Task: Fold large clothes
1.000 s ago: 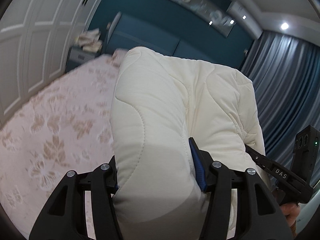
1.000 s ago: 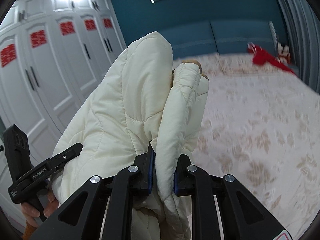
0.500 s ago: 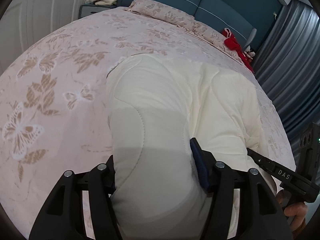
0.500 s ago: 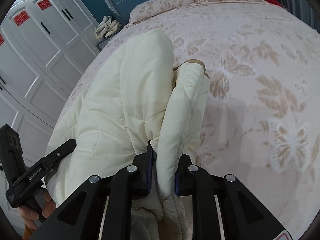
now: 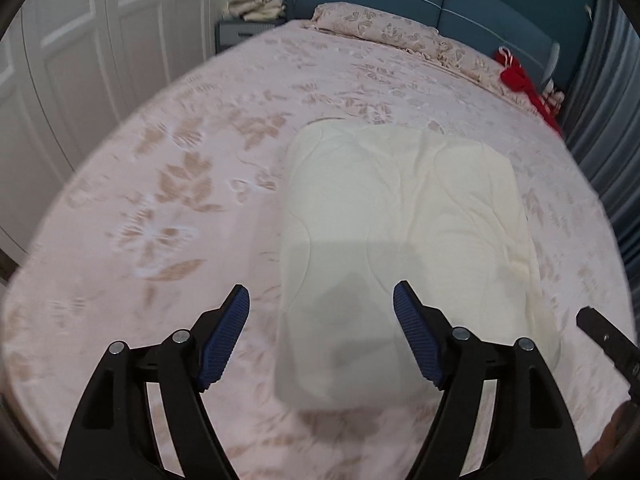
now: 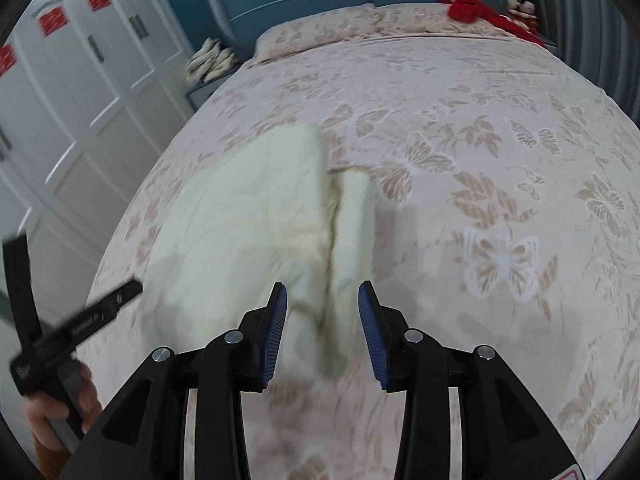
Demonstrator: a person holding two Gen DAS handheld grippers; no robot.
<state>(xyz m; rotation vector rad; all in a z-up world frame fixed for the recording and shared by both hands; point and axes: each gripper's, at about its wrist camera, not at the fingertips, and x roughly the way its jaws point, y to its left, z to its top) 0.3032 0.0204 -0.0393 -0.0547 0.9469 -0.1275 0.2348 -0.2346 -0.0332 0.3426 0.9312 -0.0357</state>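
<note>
Left wrist view: cream padded coat (image 5: 404,240) lies folded into a flat rectangle on the bed (image 5: 168,184), toward the near edge, likely set there so the fold holds under its own weight. Left gripper (image 5: 322,320) spread wide, fingers (image 5: 224,340) empty, above the coat's near end. Right gripper (image 6: 322,316) also open, holding nothing, straddling a tucked side fold. Fold looks finished; judgement only.
</note>
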